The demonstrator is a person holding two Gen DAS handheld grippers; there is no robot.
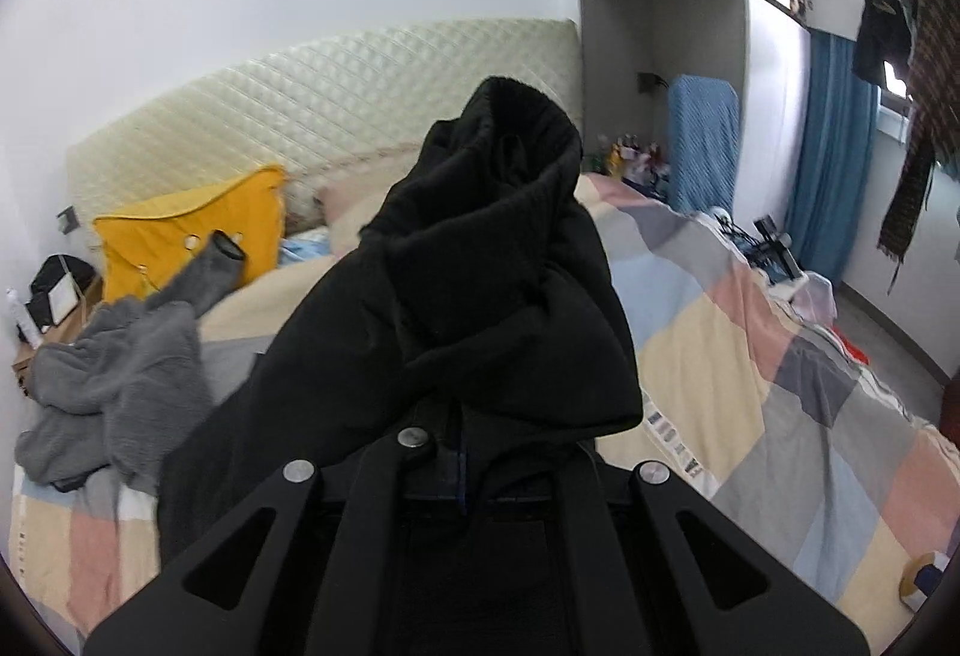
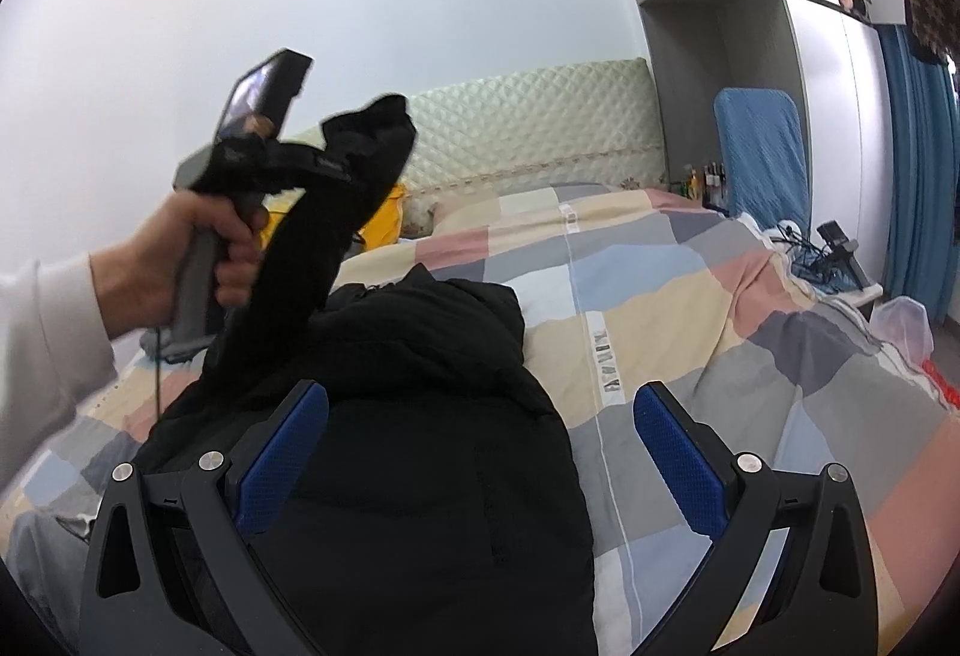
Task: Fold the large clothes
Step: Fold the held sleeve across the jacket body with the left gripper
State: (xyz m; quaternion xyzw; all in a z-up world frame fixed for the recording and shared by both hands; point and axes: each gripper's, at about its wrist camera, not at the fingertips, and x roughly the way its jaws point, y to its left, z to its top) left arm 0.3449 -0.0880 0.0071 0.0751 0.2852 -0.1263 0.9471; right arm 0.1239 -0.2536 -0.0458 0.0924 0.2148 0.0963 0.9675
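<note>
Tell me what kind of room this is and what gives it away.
A bedroom, most likely in a home. A bed with a patchwork quilt fills the room, a quilted headboard stands against the wall, and blue curtains hang by a wardrobe.

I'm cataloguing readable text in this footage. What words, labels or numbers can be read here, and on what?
White strip on the patchwork duvet: grey capital letters, too distorted to read.
The same lettering in the left wrist view: sideways and blurred, unreadable.
Black jacket: no legible text.
</note>
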